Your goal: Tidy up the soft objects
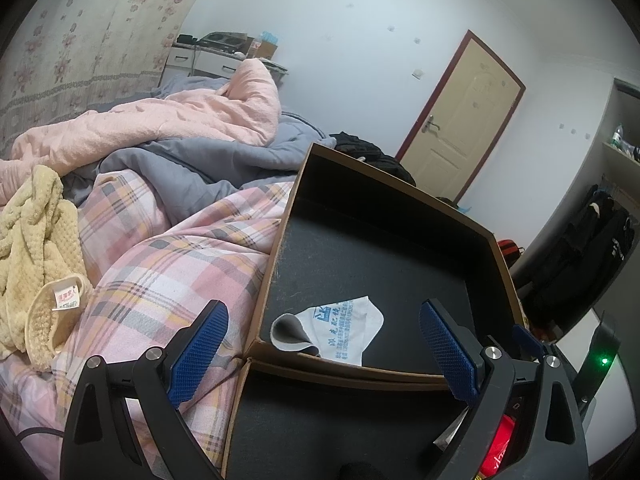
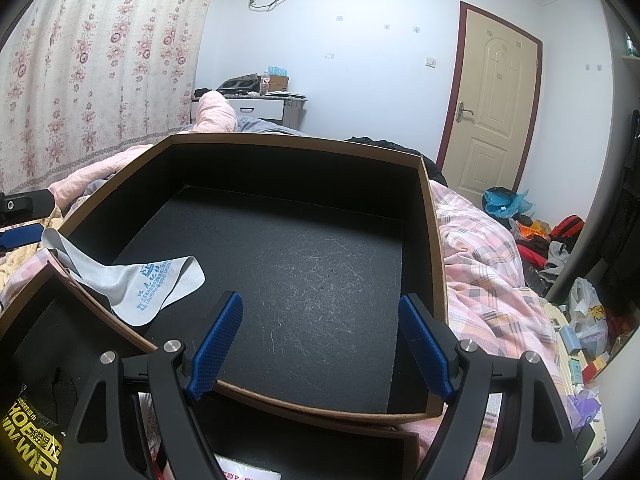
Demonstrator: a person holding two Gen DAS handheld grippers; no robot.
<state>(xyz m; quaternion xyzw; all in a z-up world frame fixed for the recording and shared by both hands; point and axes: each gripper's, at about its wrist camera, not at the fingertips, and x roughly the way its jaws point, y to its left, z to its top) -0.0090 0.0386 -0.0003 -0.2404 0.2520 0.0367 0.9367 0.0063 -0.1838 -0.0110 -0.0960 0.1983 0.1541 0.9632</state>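
A black-lined cardboard box [image 1: 496, 248] [image 2: 434, 216] stands on the bed. A small grey-white cloth with blue print [image 1: 344, 332] [image 2: 160, 280] lies in its near corner, one end draped over the rim. My left gripper [image 1: 324, 352] is open and empty, hovering over that corner. My right gripper [image 2: 320, 340] is open and empty above the box's near edge. A yellow fleece garment [image 1: 36, 248] with a label lies on the bed to the left. The left gripper's blue finger [image 2: 20, 236] shows at the right wrist view's left edge.
A second black-lined box [image 1: 320, 420] [image 2: 48, 328] sits nearer, against the first. Pink plaid bedding [image 1: 168, 264] [image 2: 492, 280], a pink quilt [image 1: 180, 120] and a grey blanket [image 1: 192, 160] cover the bed. A door [image 2: 492, 100] and floor clutter [image 2: 560, 240] lie to the right.
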